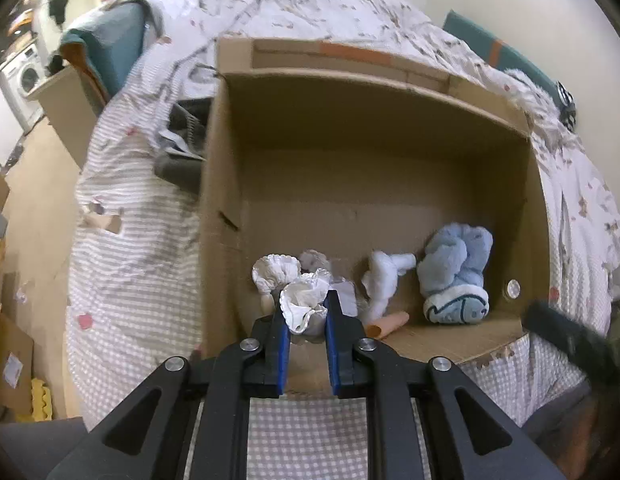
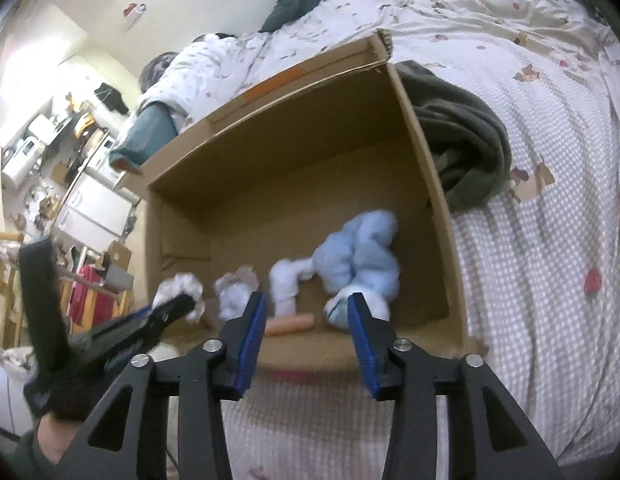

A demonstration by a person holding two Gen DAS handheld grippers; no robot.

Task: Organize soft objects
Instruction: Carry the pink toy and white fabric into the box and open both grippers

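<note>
An open cardboard box [image 1: 374,168] lies on the bed. My left gripper [image 1: 304,304] is shut on a white frilly cloth [image 1: 303,306] at the box's near edge. Inside lie another white frilly piece [image 1: 274,271], a white sock [image 1: 384,280], a light blue plush sock [image 1: 456,272] and a tan tube [image 1: 388,324]. My right gripper [image 2: 307,312] is open and empty in front of the box [image 2: 310,184], over the tan tube [image 2: 289,325] and beside the blue plush [image 2: 358,264]. The left gripper [image 2: 169,308] shows at the left of the right wrist view.
The checked and floral bedspread [image 1: 133,248] surrounds the box. A dark green garment [image 2: 462,144] lies against the box's right side. Teal pillows [image 1: 117,48] sit at the bed's far end. Shelves and appliances [image 2: 49,148] stand beyond the bed's left edge.
</note>
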